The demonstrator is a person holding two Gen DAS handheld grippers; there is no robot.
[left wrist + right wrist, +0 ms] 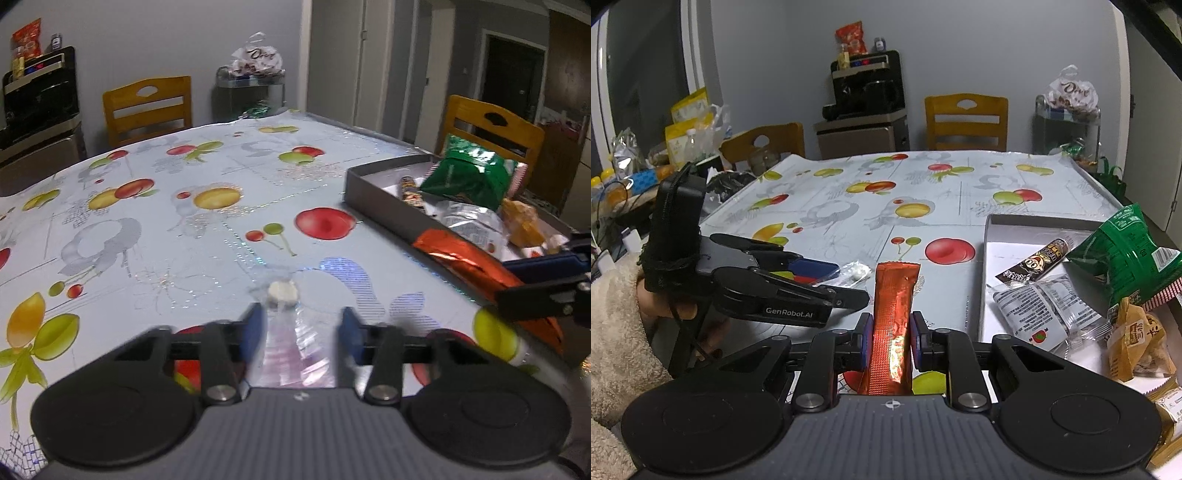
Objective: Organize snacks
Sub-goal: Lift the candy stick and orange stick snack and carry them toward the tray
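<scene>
While the right gripper (889, 338) clamped its fingers on the orange stick packet (893, 317), the left gripper (301, 334) stood partly open around a clear-wrapped candy (282, 291) lying on the surface (207, 236). Next call, I'd judge: close, lift, carry to the tray (384, 210) right of the fingers.

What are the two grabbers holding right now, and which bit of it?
The right gripper pinches the orange snack stick near its lower end. The left gripper holds nothing: a clear candy wrapper lies between its open jaws.
</scene>
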